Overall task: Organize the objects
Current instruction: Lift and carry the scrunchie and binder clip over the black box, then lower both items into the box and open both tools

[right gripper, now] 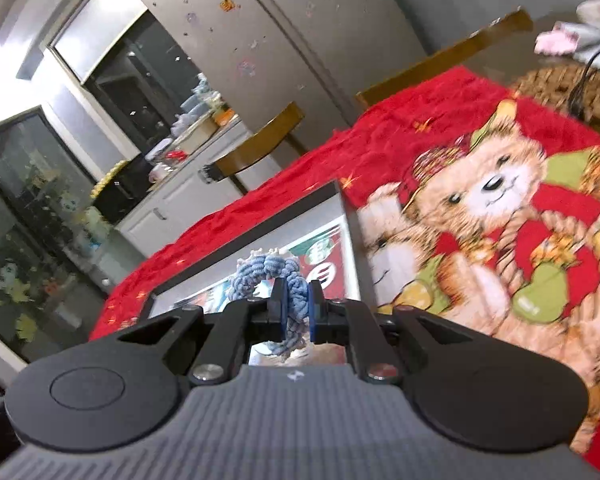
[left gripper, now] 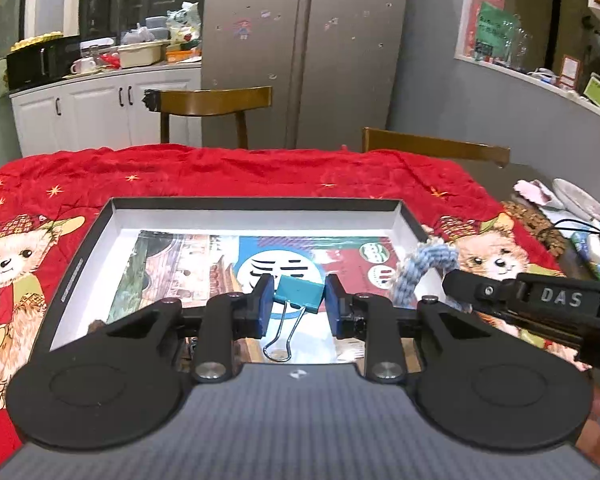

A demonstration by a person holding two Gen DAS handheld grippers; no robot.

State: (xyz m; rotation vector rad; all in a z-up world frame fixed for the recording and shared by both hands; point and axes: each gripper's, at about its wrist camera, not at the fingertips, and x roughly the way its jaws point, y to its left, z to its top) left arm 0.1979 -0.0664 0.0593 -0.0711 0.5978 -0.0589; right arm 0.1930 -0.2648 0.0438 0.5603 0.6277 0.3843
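Note:
A shallow black box lid with a white inside (left gripper: pixel 116 216) lies on the red cloth, with a printed sheet on its floor. My left gripper (left gripper: pixel 299 294) is shut on a teal binder clip (left gripper: pixel 299 290) and holds it over the lid. My right gripper (right gripper: pixel 296 304) is shut on a blue knitted ring (right gripper: pixel 260 270) and holds it over the lid's right side (right gripper: pixel 350 248). The ring (left gripper: pixel 424 264) and the right gripper (left gripper: pixel 456 284) also show at the right of the left wrist view.
A red cloth with teddy bear prints (left gripper: pixel 220 172) covers the table. Two wooden chairs (left gripper: pixel 216 100) stand behind it. Clutter with a cable (left gripper: pixel 572 224) lies past the cloth's right edge. A fridge (left gripper: pixel 300 40) and white cabinets (left gripper: pixel 100 112) stand beyond.

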